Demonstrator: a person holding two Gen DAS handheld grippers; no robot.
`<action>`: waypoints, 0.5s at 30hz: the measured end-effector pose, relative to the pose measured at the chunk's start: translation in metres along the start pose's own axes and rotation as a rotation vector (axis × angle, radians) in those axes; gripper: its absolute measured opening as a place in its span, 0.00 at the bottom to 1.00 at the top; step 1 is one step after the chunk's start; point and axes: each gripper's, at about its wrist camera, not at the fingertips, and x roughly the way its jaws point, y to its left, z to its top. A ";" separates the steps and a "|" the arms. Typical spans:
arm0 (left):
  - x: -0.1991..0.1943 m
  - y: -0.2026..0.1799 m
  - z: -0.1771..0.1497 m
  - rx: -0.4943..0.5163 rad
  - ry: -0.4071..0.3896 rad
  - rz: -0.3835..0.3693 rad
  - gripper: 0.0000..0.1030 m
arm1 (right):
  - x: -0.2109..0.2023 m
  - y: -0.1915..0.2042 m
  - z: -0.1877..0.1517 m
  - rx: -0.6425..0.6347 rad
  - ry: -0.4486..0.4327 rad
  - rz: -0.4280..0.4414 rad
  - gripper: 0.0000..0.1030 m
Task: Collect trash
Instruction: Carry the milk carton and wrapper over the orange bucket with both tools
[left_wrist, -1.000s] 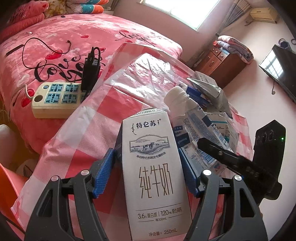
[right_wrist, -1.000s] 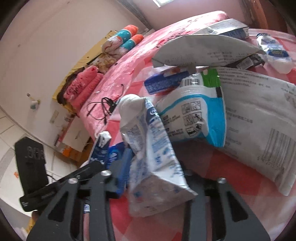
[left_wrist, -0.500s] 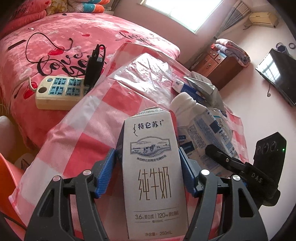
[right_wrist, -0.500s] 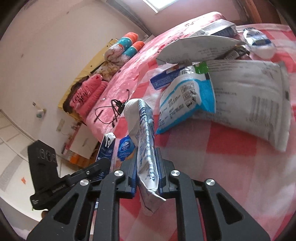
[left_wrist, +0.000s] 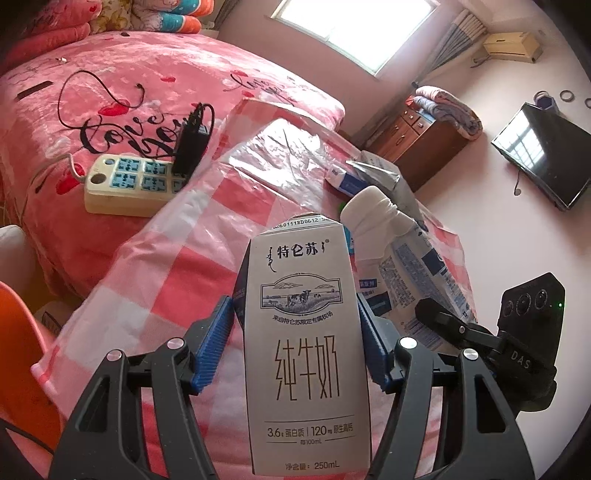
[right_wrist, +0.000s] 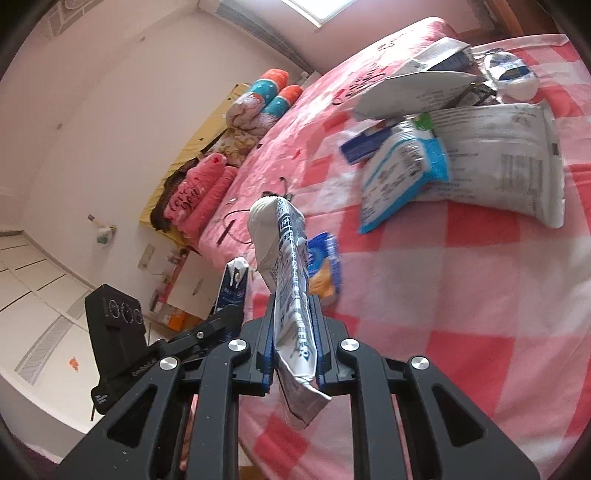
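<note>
My left gripper (left_wrist: 297, 338) is shut on a grey 250 mL milk carton (left_wrist: 304, 347) and holds it upright above the pink checked cloth (left_wrist: 177, 266). My right gripper (right_wrist: 293, 343) is shut on a flattened white-and-blue squeeze tube (right_wrist: 290, 280) with a white cap, lifted off the cloth (right_wrist: 461, 288). The tube (left_wrist: 402, 251) shows in the left wrist view just right of the carton. The carton's top (right_wrist: 234, 280) shows left of the tube in the right wrist view. More trash lies on the cloth: a blue-and-white pouch (right_wrist: 399, 173), a large grey bag (right_wrist: 502, 155), a blue box (right_wrist: 354, 146).
A cream power strip (left_wrist: 133, 184) with a black charger (left_wrist: 192, 142) lies on the pink bed. A small white bottle (right_wrist: 511, 74) lies at the cloth's far end. A small blue packet (right_wrist: 323, 264) lies behind the tube. A wooden dresser (left_wrist: 417, 133) and a TV (left_wrist: 539, 151) stand across the room.
My right gripper has closed flat on the tube and lifted it away from the trash pile. My left gripper has risen slightly with the carton still held.
</note>
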 end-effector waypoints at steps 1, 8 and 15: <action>-0.004 0.001 0.000 0.001 -0.005 0.001 0.64 | 0.000 0.005 -0.001 -0.005 0.004 0.007 0.17; -0.044 0.023 -0.001 -0.018 -0.061 0.036 0.64 | 0.018 0.041 -0.012 -0.038 0.065 0.067 0.17; -0.090 0.067 -0.007 -0.069 -0.119 0.120 0.64 | 0.051 0.082 -0.036 -0.098 0.166 0.114 0.17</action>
